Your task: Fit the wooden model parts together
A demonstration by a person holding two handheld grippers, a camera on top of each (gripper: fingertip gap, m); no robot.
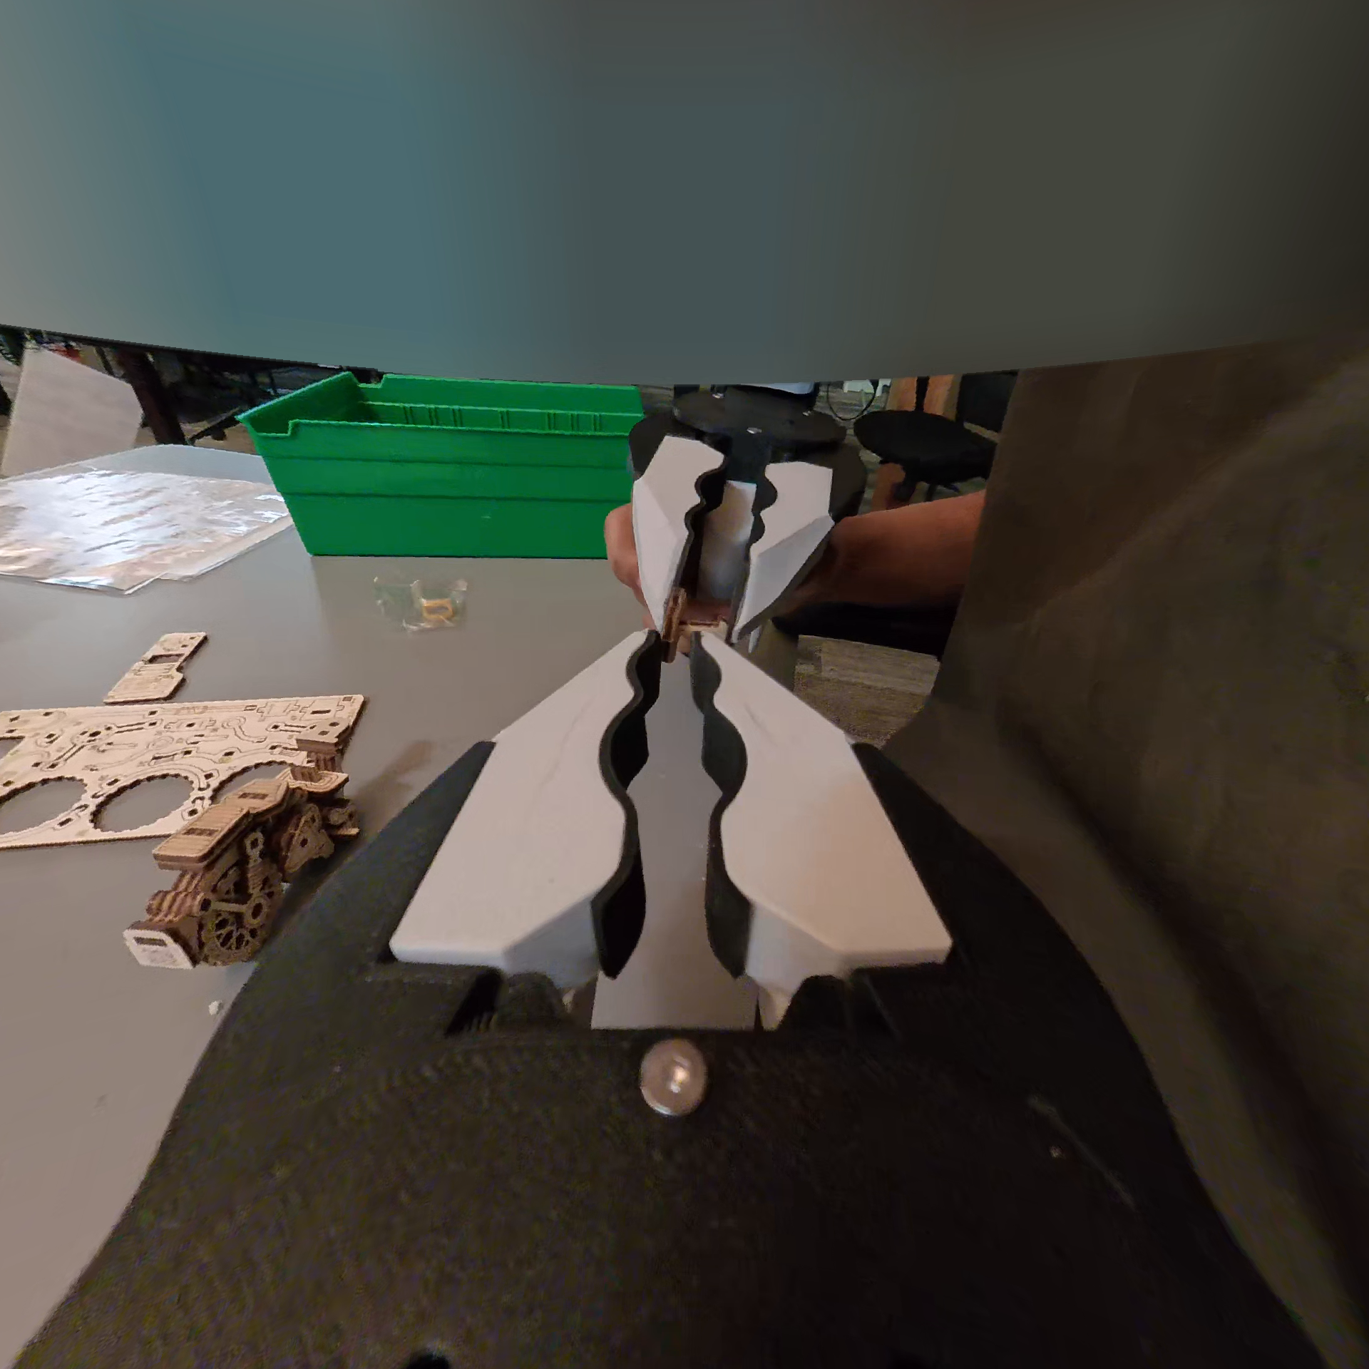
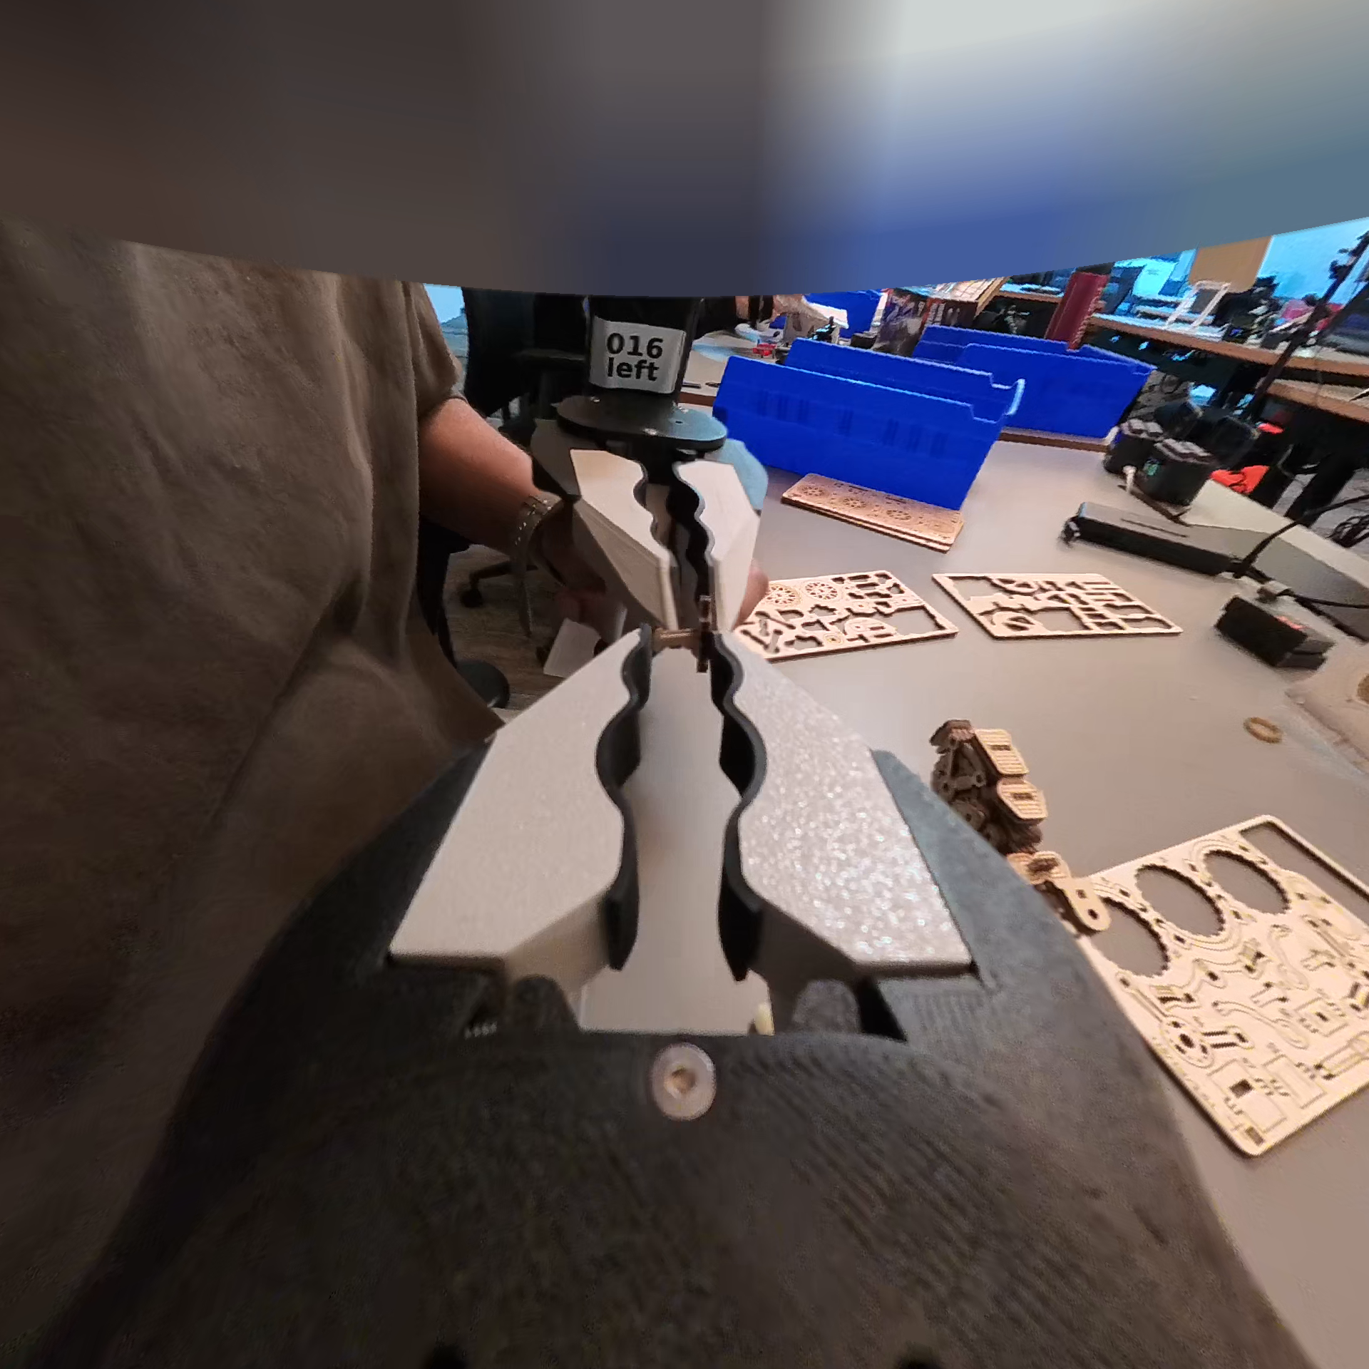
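Observation:
My left gripper point(image 1: 675, 643) and right gripper point(image 2: 678, 641) meet tip to tip in the air over the near edge of the grey table point(image 1: 333, 667). The left one, also in the right wrist view point(image 2: 696, 607), is shut on a thin flat wooden piece point(image 2: 704, 630), seen too in its own view point(image 1: 673, 630). The right one, also in the left wrist view point(image 1: 704, 618), is shut on a short wooden peg point(image 2: 670, 637). The peg's end touches the flat piece. A part-built wooden model point(image 1: 237, 874) stands on the table, and shows in the right wrist view point(image 2: 993, 793).
A green bin point(image 1: 444, 481), clear plastic sheets point(image 1: 126, 526), a small bag of parts point(image 1: 426, 604) and a punched wooden sheet point(image 1: 170, 755) lie to the left. Blue bins point(image 2: 889, 422), more wooden sheets point(image 2: 844, 615) point(image 2: 1244, 985) and black devices point(image 2: 1274, 630) fill the right. A person's torso point(image 2: 185, 593) is close. My two grippers' fingertips are within a few centimetres of each other.

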